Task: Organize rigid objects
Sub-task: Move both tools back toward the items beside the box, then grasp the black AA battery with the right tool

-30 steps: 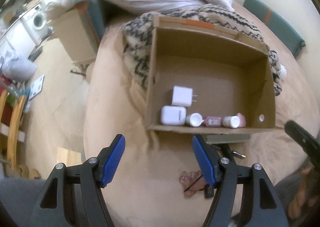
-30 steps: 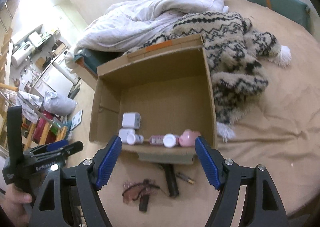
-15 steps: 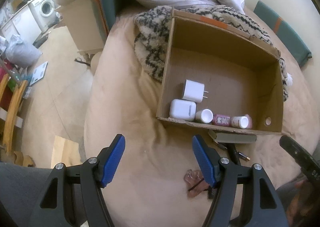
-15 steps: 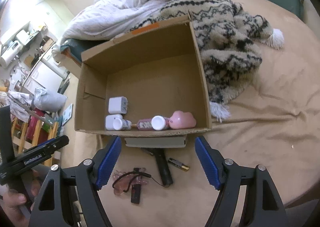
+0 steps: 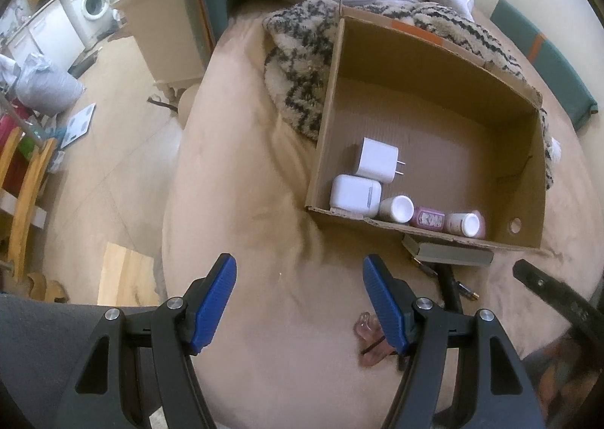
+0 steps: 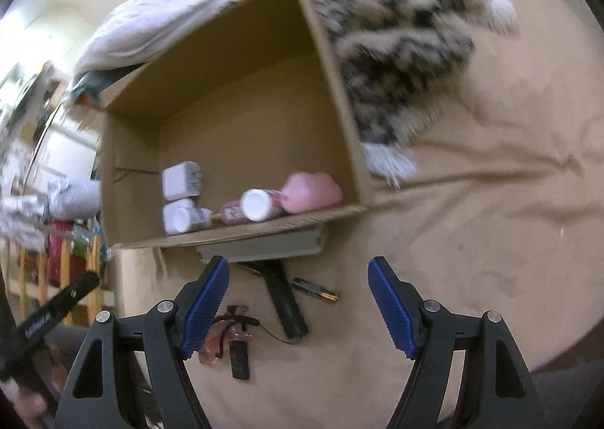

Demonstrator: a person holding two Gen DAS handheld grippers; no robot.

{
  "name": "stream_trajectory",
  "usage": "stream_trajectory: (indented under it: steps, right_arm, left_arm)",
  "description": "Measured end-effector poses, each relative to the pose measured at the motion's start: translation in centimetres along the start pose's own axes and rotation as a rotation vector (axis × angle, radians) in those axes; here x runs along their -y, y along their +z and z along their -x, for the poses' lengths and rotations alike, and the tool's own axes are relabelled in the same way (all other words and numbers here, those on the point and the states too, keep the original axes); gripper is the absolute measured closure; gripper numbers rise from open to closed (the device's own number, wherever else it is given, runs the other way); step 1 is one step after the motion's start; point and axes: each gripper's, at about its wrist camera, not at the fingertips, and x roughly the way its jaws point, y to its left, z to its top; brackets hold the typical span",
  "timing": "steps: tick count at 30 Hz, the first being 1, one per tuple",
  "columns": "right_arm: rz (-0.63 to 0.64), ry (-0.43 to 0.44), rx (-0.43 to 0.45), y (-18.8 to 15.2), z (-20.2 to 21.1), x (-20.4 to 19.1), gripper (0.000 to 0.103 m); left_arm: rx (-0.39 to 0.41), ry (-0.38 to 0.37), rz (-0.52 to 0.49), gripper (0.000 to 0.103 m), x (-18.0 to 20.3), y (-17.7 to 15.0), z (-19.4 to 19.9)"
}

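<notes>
We hold both grippers over a tan bedspread (image 5: 264,240), pointing steeply down at it. Our left gripper (image 5: 300,300) has its blue pads standing apart with nothing between them, only bare bedspread below. Our right gripper (image 6: 298,300) is spread wide too and grips nothing; between its pads, lower on the cloth, lie a black cylinder (image 6: 285,300) and a battery (image 6: 315,287), well clear of both pads.

A cardboard box (image 5: 434,62) sits open on the bed, just beyond these loose things. Along its near wall we see a white charger (image 5: 377,159), a white case (image 5: 355,195), a white-capped bottle (image 5: 396,208), a pink bottle (image 5: 428,217), another capped bottle (image 5: 462,223) and a pink blob (image 6: 311,191). A grey block (image 6: 264,246) lies against the box's near side, outside it.

Near the right gripper's left pad rest pink glasses (image 6: 211,344) with a black cord and a small dark stick (image 6: 239,353). A patterned blanket (image 5: 298,62) lies touching the box.
</notes>
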Motion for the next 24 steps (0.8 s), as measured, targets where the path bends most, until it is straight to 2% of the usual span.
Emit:
stream_trajectory:
  steps: [4,9,11,13,24]
  right_arm:
    - [-0.057,-0.014,-0.078,0.1,-2.1,1.2,0.023]
    - [0.003,-0.119,-0.141,-0.6,-4.4,0.1,0.023]
    - [0.01,-0.145,-0.162,-0.9,-5.3,0.0,0.034]
    - [0.018,-0.185,-0.177,-1.1,-6.3,-0.2,0.04]
    - [0.016,-0.31,-0.115,-1.9,-8.4,-2.6,0.035]
  left_arm:
    - [-0.008,-0.024,0.02,0.036,-0.4,0.0,0.1]
    - [-0.036,-0.04,0.039,0.036,-0.7,0.0,-0.3]
    - [-0.046,-0.047,0.037,0.036,-0.5,-0.1,-0.5]
    - [-0.051,-0.051,0.031,0.036,-0.3,-0.2,-0.5]
    - [-0.068,-0.048,0.006,0.036,0.3,-0.6,-0.9]
